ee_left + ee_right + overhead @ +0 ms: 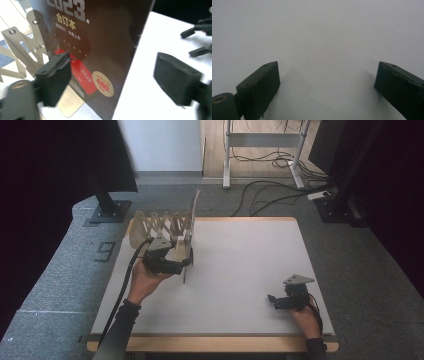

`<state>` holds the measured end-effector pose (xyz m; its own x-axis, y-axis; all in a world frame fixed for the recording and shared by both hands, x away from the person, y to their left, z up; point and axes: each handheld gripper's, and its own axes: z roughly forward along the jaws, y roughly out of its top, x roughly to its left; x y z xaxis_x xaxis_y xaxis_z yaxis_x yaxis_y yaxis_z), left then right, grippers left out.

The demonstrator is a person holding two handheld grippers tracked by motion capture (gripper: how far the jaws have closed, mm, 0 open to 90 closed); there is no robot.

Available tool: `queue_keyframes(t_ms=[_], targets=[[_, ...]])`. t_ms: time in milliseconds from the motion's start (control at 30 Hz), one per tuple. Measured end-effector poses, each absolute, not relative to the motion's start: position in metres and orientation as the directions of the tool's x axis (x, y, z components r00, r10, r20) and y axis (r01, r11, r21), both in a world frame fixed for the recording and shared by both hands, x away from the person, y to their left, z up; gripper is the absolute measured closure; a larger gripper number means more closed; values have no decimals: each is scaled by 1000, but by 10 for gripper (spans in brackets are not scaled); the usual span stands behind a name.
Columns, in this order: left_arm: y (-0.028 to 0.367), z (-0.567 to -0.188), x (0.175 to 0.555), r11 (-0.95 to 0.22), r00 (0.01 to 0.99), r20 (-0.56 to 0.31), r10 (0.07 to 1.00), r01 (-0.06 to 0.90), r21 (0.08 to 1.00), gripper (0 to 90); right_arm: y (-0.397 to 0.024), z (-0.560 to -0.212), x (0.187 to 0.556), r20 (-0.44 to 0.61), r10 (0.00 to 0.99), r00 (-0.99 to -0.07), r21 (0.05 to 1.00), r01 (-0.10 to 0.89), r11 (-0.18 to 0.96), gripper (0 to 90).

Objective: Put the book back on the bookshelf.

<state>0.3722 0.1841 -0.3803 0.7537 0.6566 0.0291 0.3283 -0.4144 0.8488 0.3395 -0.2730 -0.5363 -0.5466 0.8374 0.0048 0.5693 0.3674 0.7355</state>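
A metal rack (157, 226) that folds like a fan stands at the far left corner of the table (240, 270). A thin book (190, 232) stands up on its edge at the right end of the rack, leaning on it. In the left gripper view the book (107, 45) has a dark cover with pale writing, a red patch and a round cream sticker near the bottom.

The left gripper (182, 266) is right at the book, on the near side of the rack. A hand (145, 282) holds it from below. In the left gripper view its jaws are apart. One jaw is in front of the cover, low down by the red patch. The other jaw is off to the side over the bare white table, away from the book's edge. The book's edge is between the two jaws, but the jaws do not squeeze it. The rack (22, 47) shows behind the book, with its shiny bars and rivets.

The right gripper (272, 300) is far from the rack, near the front right corner of the table. It rests low over the table in the other hand (305, 317). In the right gripper view its jaws are wide apart, with nothing but white table between them.
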Motion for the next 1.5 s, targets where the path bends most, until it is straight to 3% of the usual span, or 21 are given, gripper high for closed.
queue_keyframes(t_ms=[267, 700, 1500], targets=[[196, -391, 350, -449, 775, 15, 632, 351, 822, 1, -273, -536, 340, -1, 835, -550, 735, 566, 373, 54], [216, -429, 331, -435, 771, -4, 637, 363, 824, 0, -273, -536, 339, 0, 836, -548, 736, 566, 371, 55], [232, -512, 331, -457, 727, -56, 685, 488, 744, 0, -273, -536, 339, -2, 836, -549, 737, 564, 372, 56]])
